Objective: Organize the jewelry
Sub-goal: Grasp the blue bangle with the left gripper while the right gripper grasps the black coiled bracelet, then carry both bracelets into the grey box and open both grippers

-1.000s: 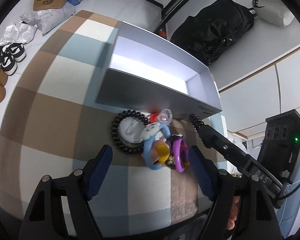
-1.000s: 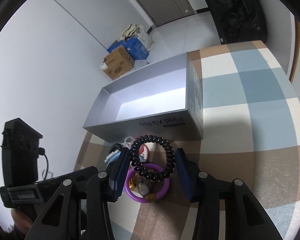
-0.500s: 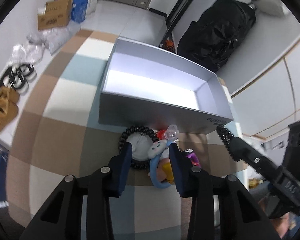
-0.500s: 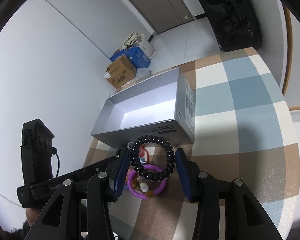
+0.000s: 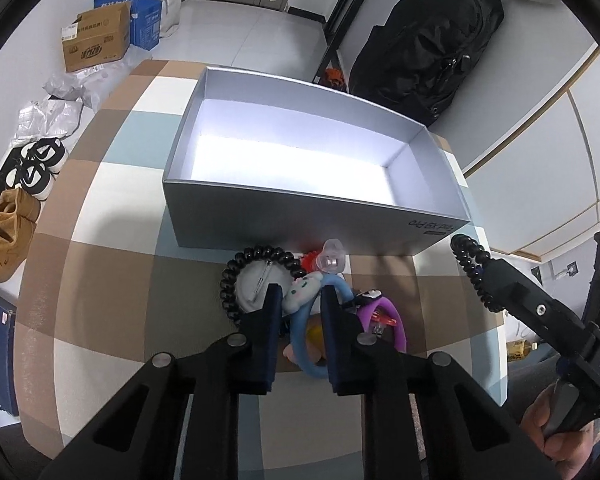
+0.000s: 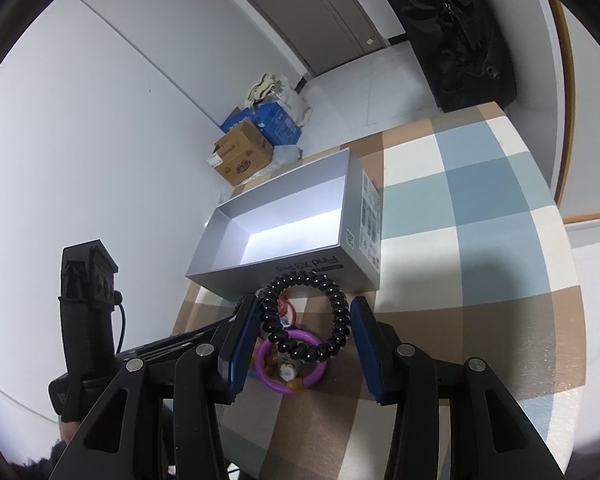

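Backpack (image 5: 424, 36) behind box (image 5: 300, 216), seemingly clear.

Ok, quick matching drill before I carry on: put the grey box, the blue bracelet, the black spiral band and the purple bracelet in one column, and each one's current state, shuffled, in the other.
Things:
1. grey box
2. blue bracelet
3. black spiral band
4. purple bracelet

States:
A. lying on the checked cloth, not gripped
B. between the left gripper fingers
C. open, nothing inside
D. held up in the right gripper

Pairs: 1-C, 2-B, 3-D, 4-A
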The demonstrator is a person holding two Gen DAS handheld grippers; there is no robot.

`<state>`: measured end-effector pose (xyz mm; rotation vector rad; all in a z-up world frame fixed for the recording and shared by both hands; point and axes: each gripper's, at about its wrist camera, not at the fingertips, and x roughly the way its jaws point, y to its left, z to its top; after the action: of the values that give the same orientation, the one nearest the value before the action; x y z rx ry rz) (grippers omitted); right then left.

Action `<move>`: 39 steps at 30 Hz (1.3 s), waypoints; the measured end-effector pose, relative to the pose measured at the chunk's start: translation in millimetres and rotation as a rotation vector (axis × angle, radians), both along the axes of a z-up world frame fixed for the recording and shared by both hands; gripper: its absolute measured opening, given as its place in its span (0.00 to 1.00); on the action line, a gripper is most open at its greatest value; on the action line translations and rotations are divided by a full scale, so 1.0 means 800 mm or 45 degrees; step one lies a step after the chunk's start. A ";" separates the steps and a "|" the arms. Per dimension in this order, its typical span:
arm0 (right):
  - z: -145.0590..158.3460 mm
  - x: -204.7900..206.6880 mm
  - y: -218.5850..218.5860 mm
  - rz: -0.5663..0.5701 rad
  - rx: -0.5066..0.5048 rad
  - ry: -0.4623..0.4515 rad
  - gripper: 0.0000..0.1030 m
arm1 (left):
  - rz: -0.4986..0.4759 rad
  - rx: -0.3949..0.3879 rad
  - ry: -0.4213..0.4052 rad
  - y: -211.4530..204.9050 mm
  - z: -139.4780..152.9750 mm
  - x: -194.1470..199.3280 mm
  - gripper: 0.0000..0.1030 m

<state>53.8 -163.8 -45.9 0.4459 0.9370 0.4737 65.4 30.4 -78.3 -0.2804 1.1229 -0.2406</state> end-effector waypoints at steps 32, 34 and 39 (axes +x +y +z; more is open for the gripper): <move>0.067 0.018 0.032 0.064 -0.032 -0.227 0.44 | 0.134 -0.214 -0.190 0.046 0.076 0.023 0.11; 0.071 0.030 0.037 0.075 -0.042 -0.228 0.44 | 0.132 -0.219 -0.182 0.047 0.078 0.032 0.11; 0.066 0.063 0.049 0.113 -0.040 -0.169 0.44 | 0.121 -0.211 -0.184 0.047 0.078 0.060 0.11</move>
<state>104.5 -124.4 6.5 0.3415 0.8370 0.5619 113.2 67.7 -15.8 -0.4553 0.9455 -0.2655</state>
